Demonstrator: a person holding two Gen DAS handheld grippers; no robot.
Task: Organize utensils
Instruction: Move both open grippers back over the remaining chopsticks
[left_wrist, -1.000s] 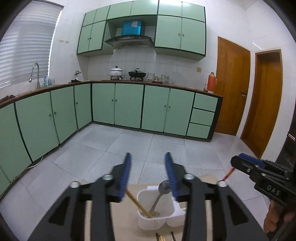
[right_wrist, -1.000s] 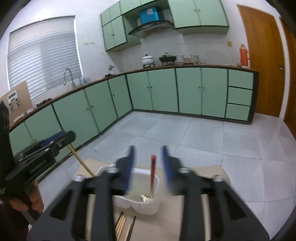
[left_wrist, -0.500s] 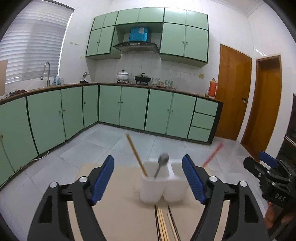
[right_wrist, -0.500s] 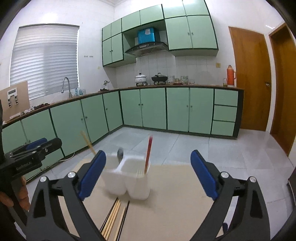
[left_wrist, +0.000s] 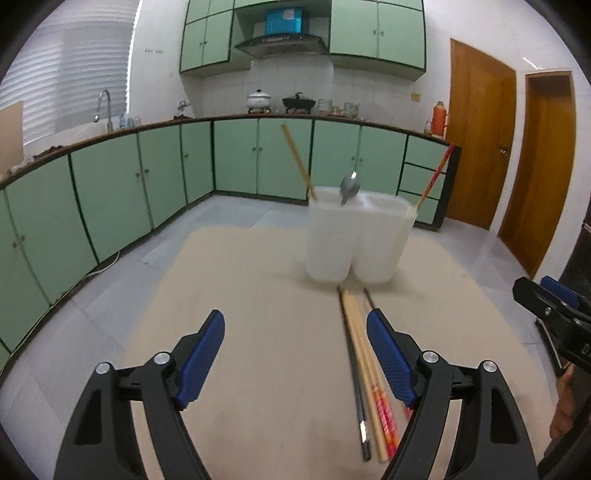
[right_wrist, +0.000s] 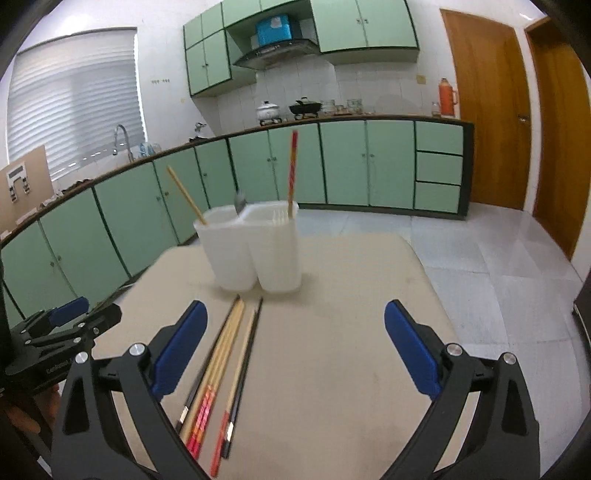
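A white two-compartment utensil holder (left_wrist: 356, 240) stands on the beige table (left_wrist: 258, 332); it also shows in the right wrist view (right_wrist: 251, 247). It holds a wooden chopstick (left_wrist: 297, 162), a metal spoon (left_wrist: 349, 188) and a red chopstick (right_wrist: 292, 170). Several loose chopsticks (left_wrist: 369, 376) lie on the table in front of it, also seen in the right wrist view (right_wrist: 221, 373). My left gripper (left_wrist: 295, 362) is open and empty, low over the table, left of the loose chopsticks. My right gripper (right_wrist: 295, 347) is open and empty, just right of them.
Green cabinets (left_wrist: 147, 177) run along the walls behind the table, with a tiled floor (right_wrist: 498, 258) between. Two wooden doors (left_wrist: 480, 147) stand at the right. The table edges fall off to the left and right.
Both grippers have opened wide and pulled back and down from the holder. The wooden and red chopsticks now stand in the holder, and the loose chopsticks have come into view.
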